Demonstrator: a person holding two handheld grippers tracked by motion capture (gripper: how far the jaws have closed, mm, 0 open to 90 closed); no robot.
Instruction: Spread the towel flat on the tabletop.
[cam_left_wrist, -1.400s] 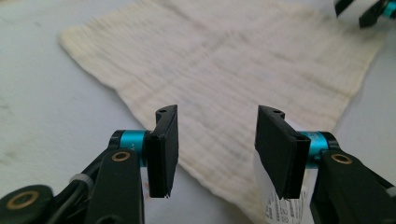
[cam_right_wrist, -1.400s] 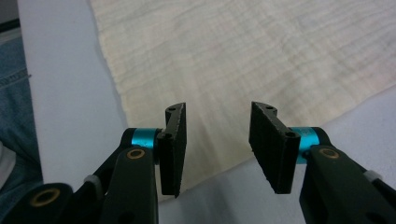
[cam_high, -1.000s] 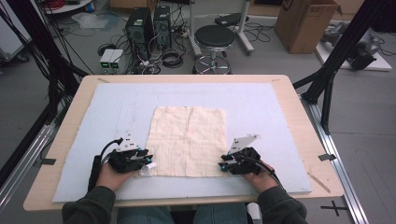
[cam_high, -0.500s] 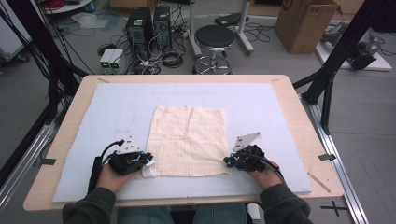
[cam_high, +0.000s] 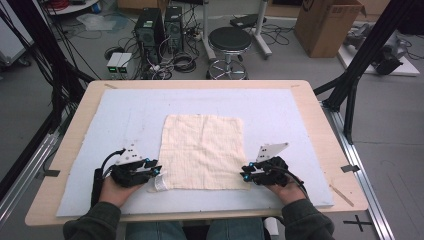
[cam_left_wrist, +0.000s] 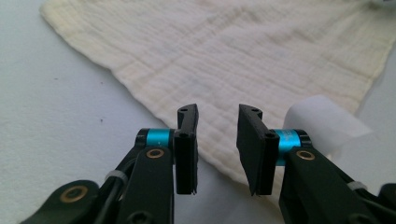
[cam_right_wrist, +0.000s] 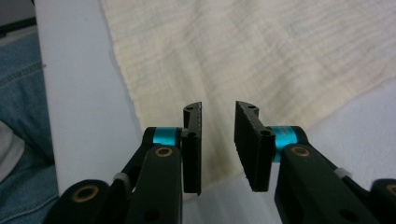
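Both hand-held grippers have barely shifted since a second ago, though their jaws have just been opening again after a brief squeeze. From large to small: a pale blue mat (cam_high: 125, 120) covers the bench (cam_high: 320, 125); a cream muslin cloth (cam_high: 202, 150) lies flat at its centre. The left hand-held gripper (cam_left_wrist: 215, 140) waits at the cloth's 7 o'clock corner, the right hand-held gripper (cam_right_wrist: 217, 140) at 5 o'clock — each slightly open, straddling the hem and gripping nothing, probably poised to pinch both corners for folding.
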